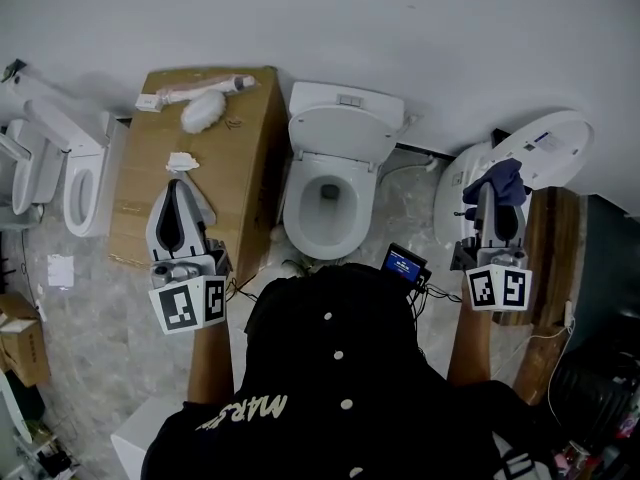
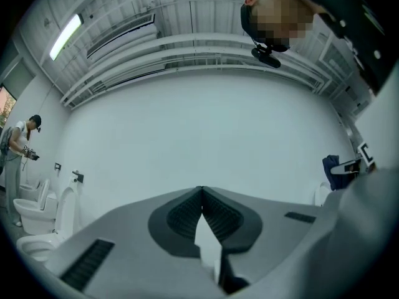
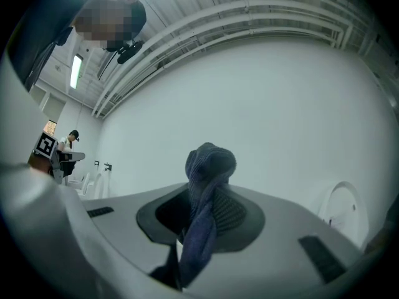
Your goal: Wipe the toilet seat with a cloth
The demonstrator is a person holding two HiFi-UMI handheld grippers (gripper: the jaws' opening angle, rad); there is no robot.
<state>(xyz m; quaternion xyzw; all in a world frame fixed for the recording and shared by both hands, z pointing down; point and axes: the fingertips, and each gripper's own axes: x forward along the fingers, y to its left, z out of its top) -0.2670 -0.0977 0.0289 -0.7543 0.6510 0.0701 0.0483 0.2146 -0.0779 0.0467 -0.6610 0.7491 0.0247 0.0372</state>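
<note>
The toilet seat (image 1: 298,208) is left unobstructed from above. Side room is narrowed by a cardboard box (image 1: 225,183) at left and a second toilet (image 1: 455,193) at right; the back is closed off by the raised lid (image 1: 340,133).

The person wears a black top (image 1: 330,418) with white buttons (image 1: 339,354) and pale lettering (image 1: 245,411), low in the frame. Left tongs (image 1: 177,186) and right tongs (image 1: 487,196) are pale grey, with black ribbed pads (image 2: 181,217) and black-and-white marker cubes (image 1: 188,304).

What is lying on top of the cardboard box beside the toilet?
A long white handled item, a white fluffy pad and a small crumpled white scrap lie on the cardboard box. The left tool covers part of its top; anything there is hidden.
</note>
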